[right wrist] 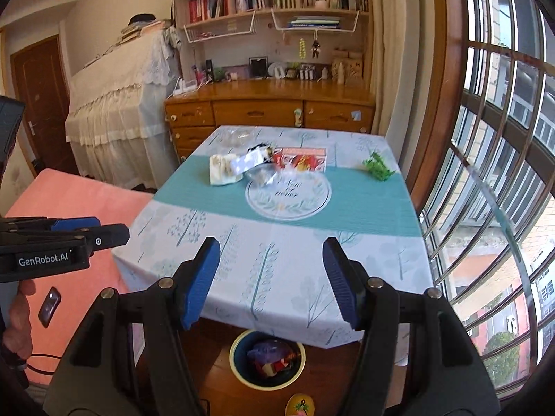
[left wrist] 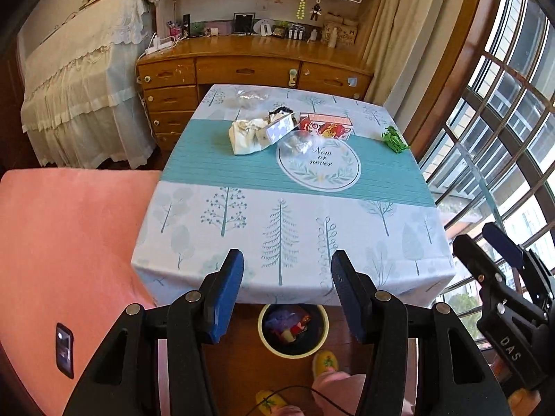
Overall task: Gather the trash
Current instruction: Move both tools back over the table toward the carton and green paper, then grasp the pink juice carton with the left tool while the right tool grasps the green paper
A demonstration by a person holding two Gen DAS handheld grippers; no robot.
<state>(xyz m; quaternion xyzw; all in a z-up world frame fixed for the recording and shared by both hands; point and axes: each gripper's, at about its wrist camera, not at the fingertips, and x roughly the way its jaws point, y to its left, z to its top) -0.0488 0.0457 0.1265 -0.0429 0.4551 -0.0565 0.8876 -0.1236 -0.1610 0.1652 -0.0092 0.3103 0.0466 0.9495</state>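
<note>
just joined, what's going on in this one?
Trash pickup, between grabs. The left gripper and right gripper are both open and empty, held above the near edge of the table. Still on it: a crumpled white bag, a small grey box, clear plastic, a red carton and a green wrapper. The bin on the floor already holds scraps.

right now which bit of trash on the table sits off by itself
The crumpled green wrapper, alone near the table's window-side edge; the white bag, boxes and clear plastic cluster together mid-table.
</note>
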